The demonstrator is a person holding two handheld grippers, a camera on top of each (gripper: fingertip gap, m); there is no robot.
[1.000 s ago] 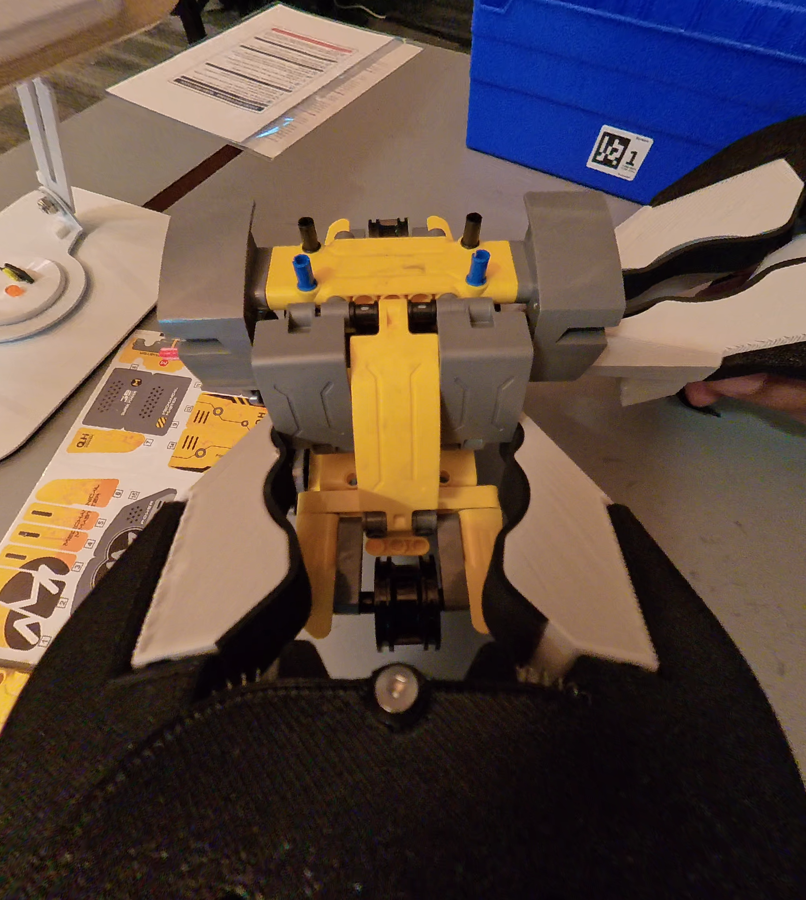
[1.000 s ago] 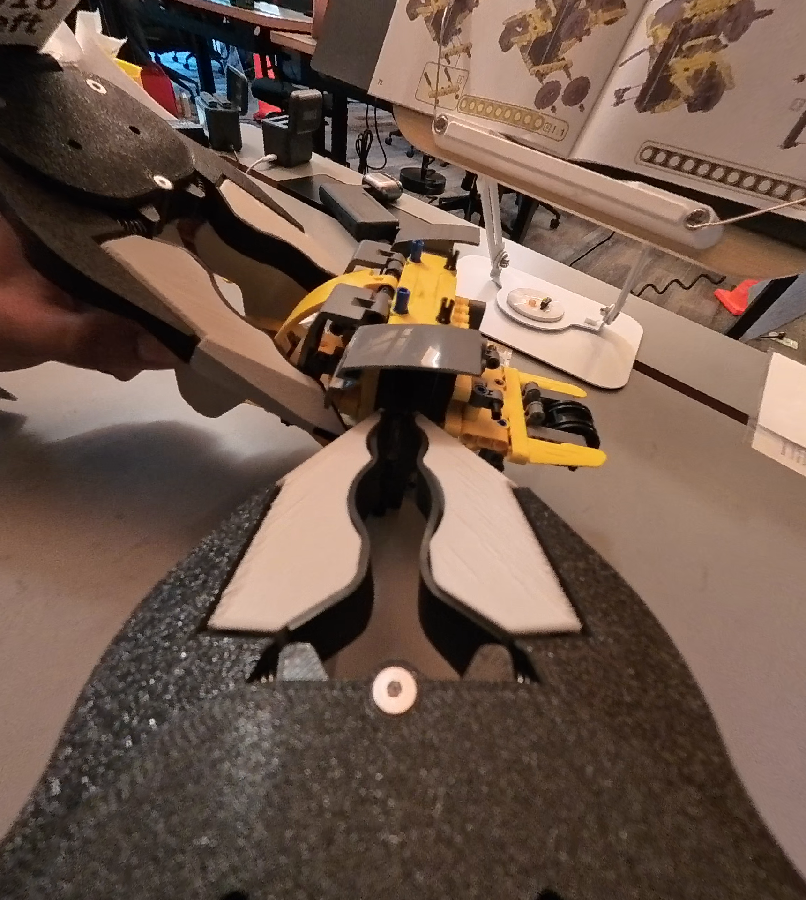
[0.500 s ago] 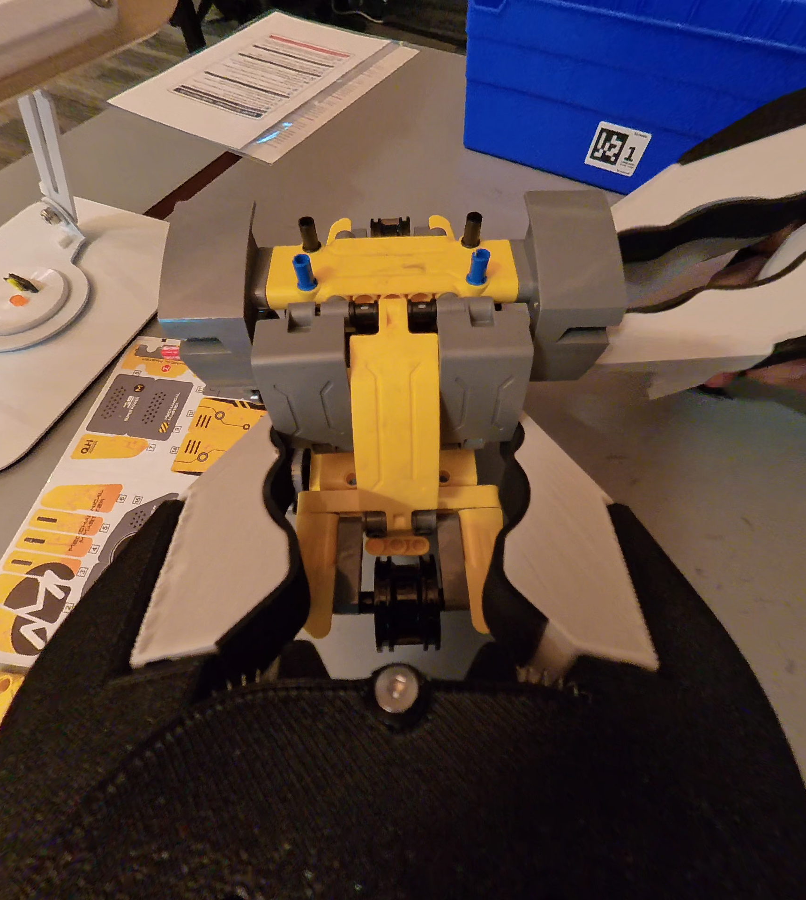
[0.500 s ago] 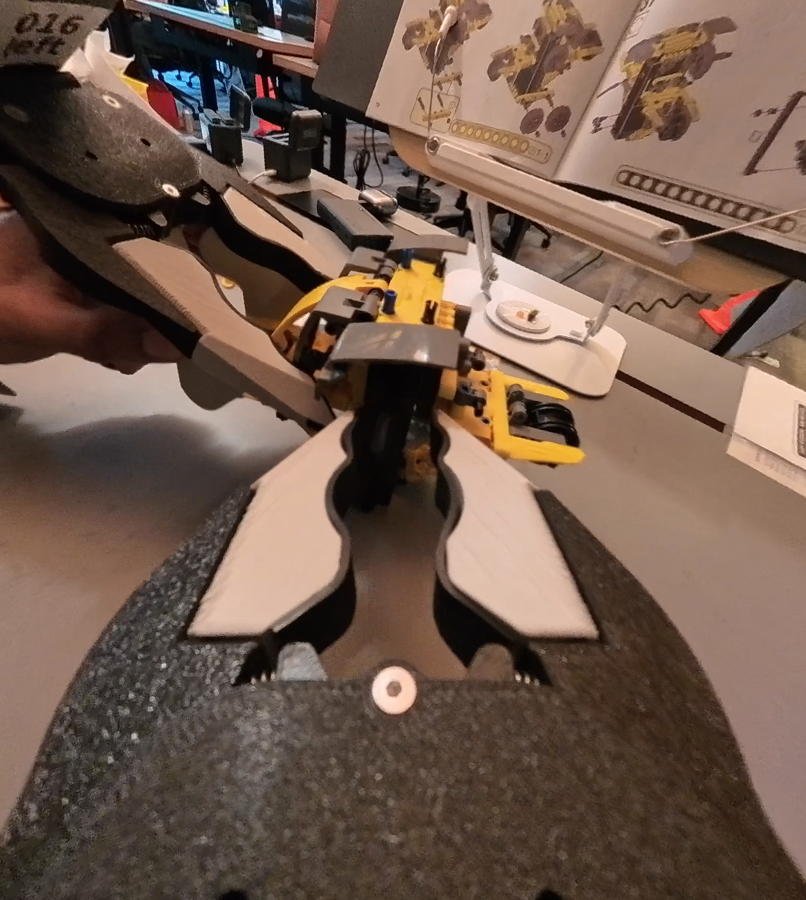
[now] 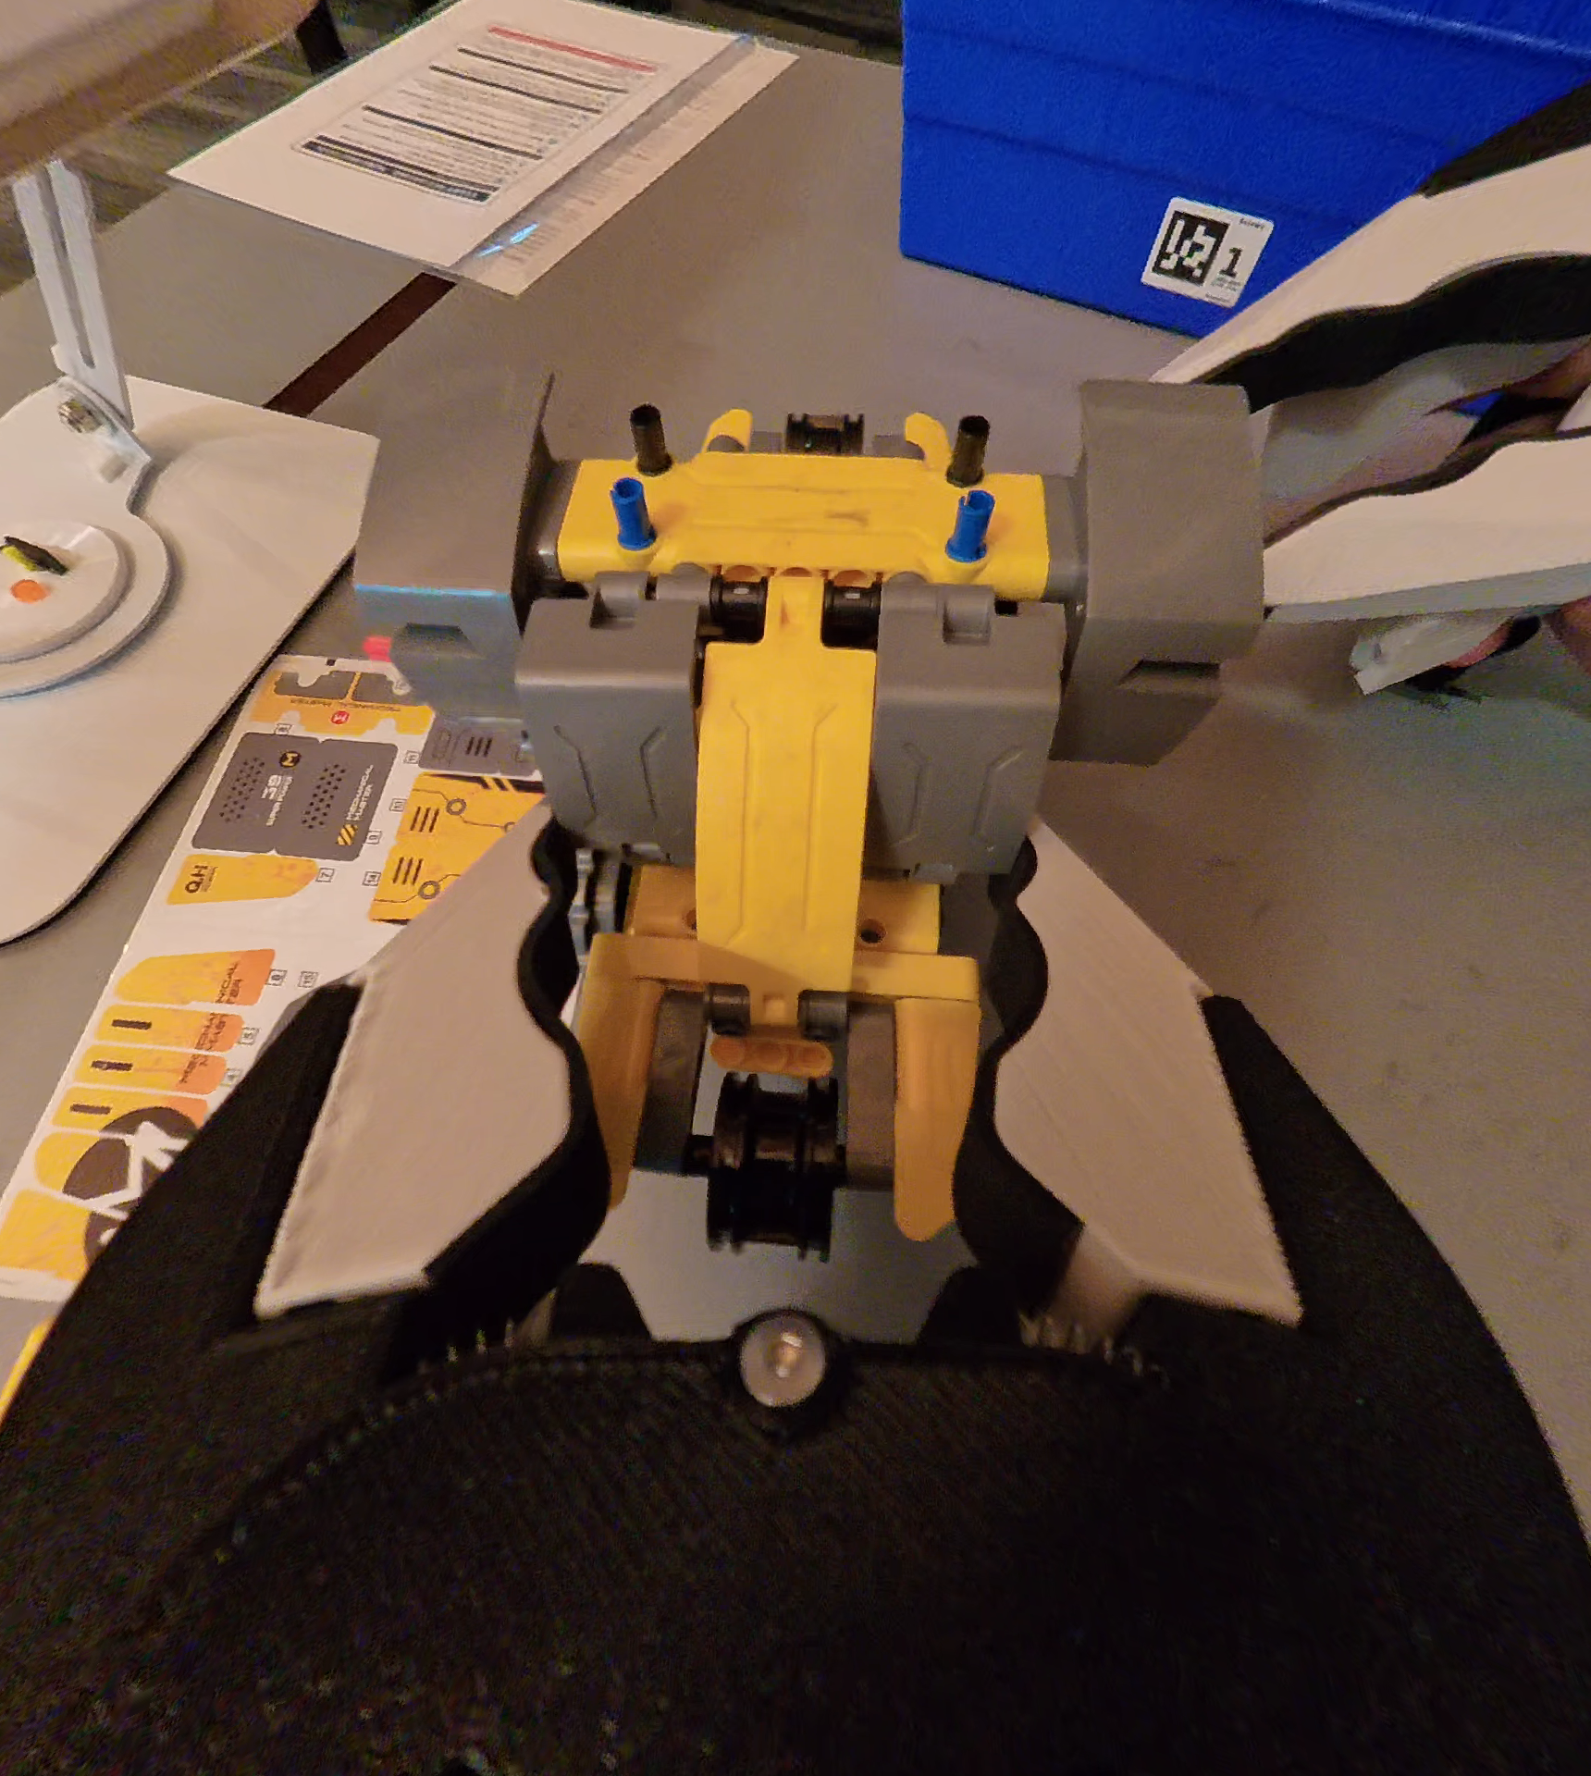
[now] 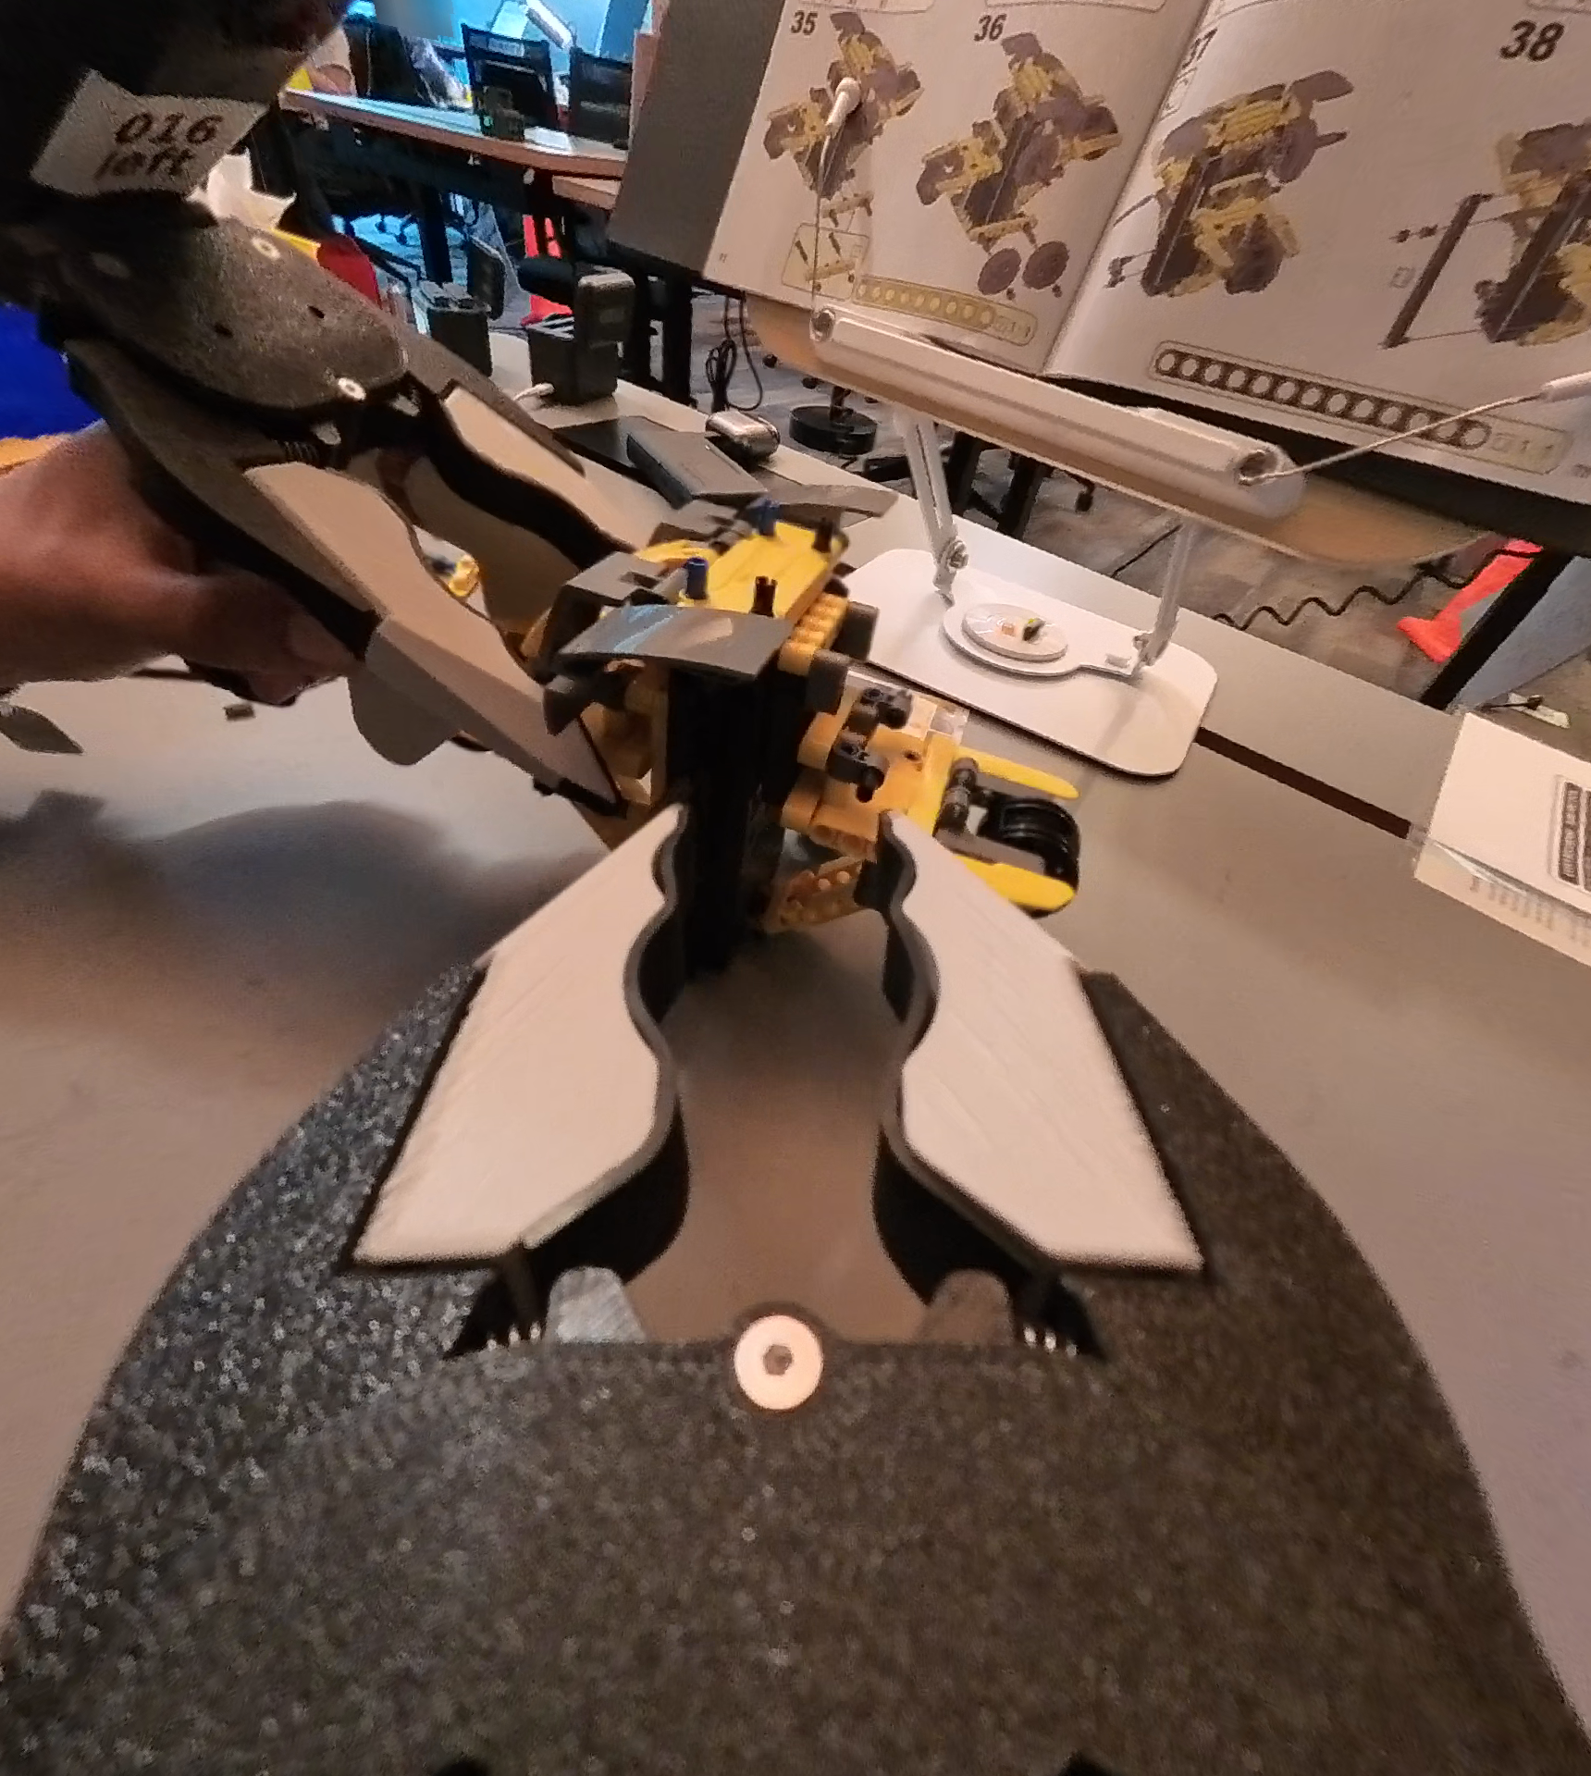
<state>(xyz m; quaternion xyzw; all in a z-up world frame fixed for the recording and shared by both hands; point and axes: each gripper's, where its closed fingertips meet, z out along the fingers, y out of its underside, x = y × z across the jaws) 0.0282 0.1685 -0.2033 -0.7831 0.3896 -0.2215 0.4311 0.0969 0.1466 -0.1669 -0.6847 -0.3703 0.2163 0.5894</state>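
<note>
My left gripper point(image 5: 782, 865) is shut on a yellow and grey brick vehicle model point(image 5: 792, 769) and holds it by its narrow front, just above the grey table. The model has grey fender panels, two blue pins and two black pins on top. My right gripper point(image 6: 782, 822) is open, its fingers on either side of a black part point(image 6: 715, 817) under the model's grey side fender point(image 6: 676, 639). In the left wrist view the right gripper point(image 5: 1282, 481) shows at the model's right fender. In the right wrist view the left gripper point(image 6: 599, 663) grips the model point(image 6: 772, 596), held by a hand point(image 6: 52, 596).
A sticker sheet point(image 5: 225, 961) and a white stand base point(image 5: 52, 673) lie left of the model. A blue bin point(image 5: 1157, 144) stands behind it, with a printed sheet point(image 5: 503, 125) beside it. An open instruction booklet point(image 6: 1253, 192) rests on the stand. A loose yellow piece point(image 5: 8, 1384) lies near left.
My right gripper has opened: it was shut on the black part under the fender, and its fingers now stand apart. The left gripper still holds the model in the same way.
</note>
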